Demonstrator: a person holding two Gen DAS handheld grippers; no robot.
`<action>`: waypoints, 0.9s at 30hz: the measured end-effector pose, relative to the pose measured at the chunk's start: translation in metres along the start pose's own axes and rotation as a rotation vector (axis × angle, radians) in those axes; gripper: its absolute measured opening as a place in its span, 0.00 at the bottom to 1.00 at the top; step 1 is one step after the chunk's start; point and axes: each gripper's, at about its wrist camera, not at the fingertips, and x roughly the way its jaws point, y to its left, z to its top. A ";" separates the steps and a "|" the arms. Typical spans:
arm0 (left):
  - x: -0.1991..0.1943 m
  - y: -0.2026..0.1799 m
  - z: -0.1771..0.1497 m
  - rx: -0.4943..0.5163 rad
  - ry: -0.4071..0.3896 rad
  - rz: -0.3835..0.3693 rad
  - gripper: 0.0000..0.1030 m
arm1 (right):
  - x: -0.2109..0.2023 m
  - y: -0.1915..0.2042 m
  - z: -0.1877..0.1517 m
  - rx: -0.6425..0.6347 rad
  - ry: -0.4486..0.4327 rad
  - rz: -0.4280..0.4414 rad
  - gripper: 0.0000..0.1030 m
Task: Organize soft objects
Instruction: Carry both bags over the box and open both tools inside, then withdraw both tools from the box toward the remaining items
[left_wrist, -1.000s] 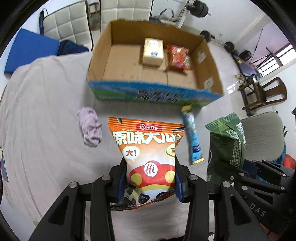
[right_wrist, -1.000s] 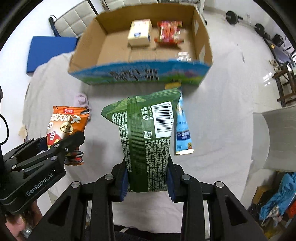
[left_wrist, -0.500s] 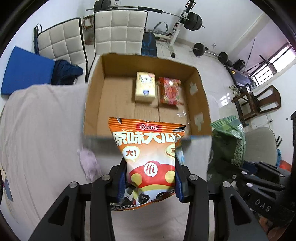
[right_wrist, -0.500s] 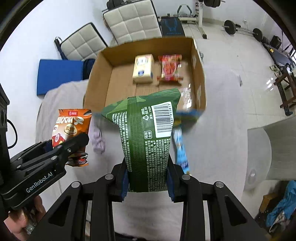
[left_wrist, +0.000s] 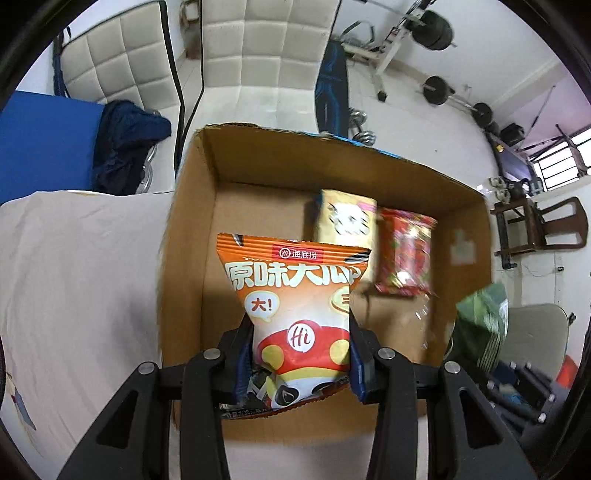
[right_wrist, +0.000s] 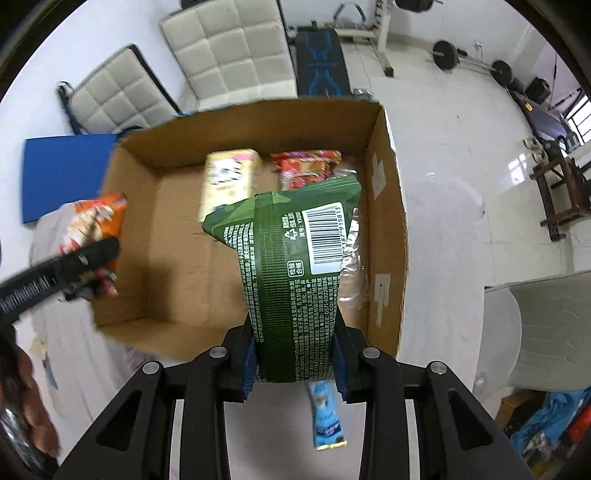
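Observation:
My left gripper (left_wrist: 300, 365) is shut on an orange snack bag (left_wrist: 295, 295) and holds it over the open cardboard box (left_wrist: 192, 229). My right gripper (right_wrist: 293, 365) is shut on a green snack bag (right_wrist: 291, 266) and holds it over the same box (right_wrist: 384, 229), at its right side. Inside the box lie a yellow packet (left_wrist: 345, 221) and a red packet (left_wrist: 406, 258); both also show in the right wrist view, the yellow packet (right_wrist: 227, 177) beside the red one (right_wrist: 303, 170). The orange bag shows blurred at the left of the right wrist view (right_wrist: 98, 221). The green bag shows at the right of the left wrist view (left_wrist: 484, 317).
A blue stick packet (right_wrist: 327, 417) lies on the grey cloth (left_wrist: 74, 277) in front of the box. Padded white chairs (left_wrist: 266, 44) stand behind the box. A blue mat (left_wrist: 40, 140) lies at the left. Gym weights (left_wrist: 436, 88) and a wooden chair (left_wrist: 543, 229) stand at the right.
Both grippers have moved forward with their bags, from in front of the box to over its inside. The pink cloth has left the left wrist view.

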 end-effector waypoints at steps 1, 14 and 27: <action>0.009 0.002 0.009 0.000 0.012 0.009 0.38 | 0.010 -0.001 0.004 0.001 0.015 -0.006 0.34; 0.075 0.010 0.061 0.033 0.120 0.072 0.39 | 0.098 -0.002 0.016 -0.018 0.189 -0.034 0.35; 0.038 0.016 0.054 -0.005 0.066 0.075 0.47 | 0.086 -0.004 0.025 -0.004 0.166 -0.010 0.53</action>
